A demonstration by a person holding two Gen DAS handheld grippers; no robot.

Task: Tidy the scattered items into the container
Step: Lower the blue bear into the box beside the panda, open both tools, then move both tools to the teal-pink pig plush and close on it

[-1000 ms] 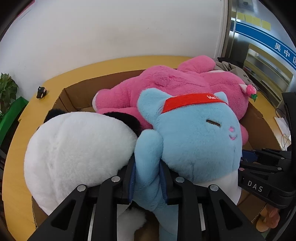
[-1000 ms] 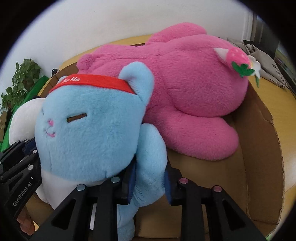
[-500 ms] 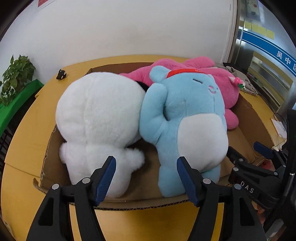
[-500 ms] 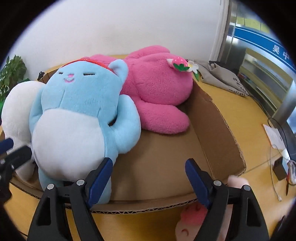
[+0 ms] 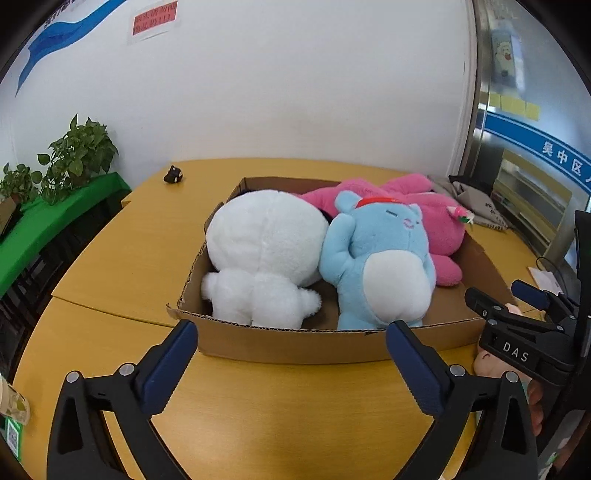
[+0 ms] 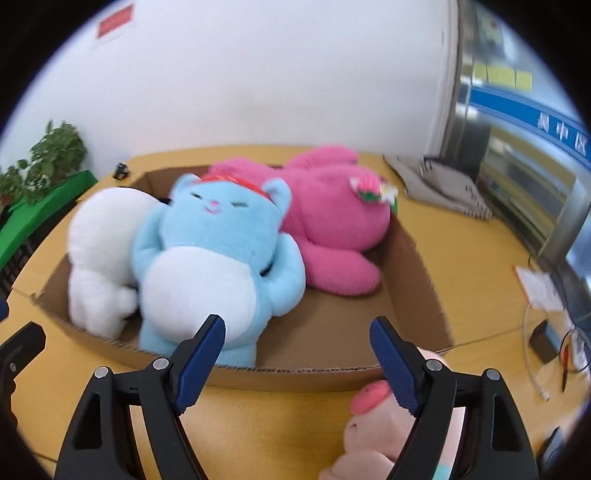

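Three plush toys now lie in your brown cardboard box; the blue cat plush you pinched is released. Your left gripper is opening, your right gripper spread, both empty. Next, the pale pink plush outside.

It looked like an office or public service room. A plain white wall carried a red printed notice and a blue banner. A glass partition with a blue strip of Chinese lettering and yellow sticky notes stood beside the round wooden worktop. Potted plants sat on a green-covered shelf.
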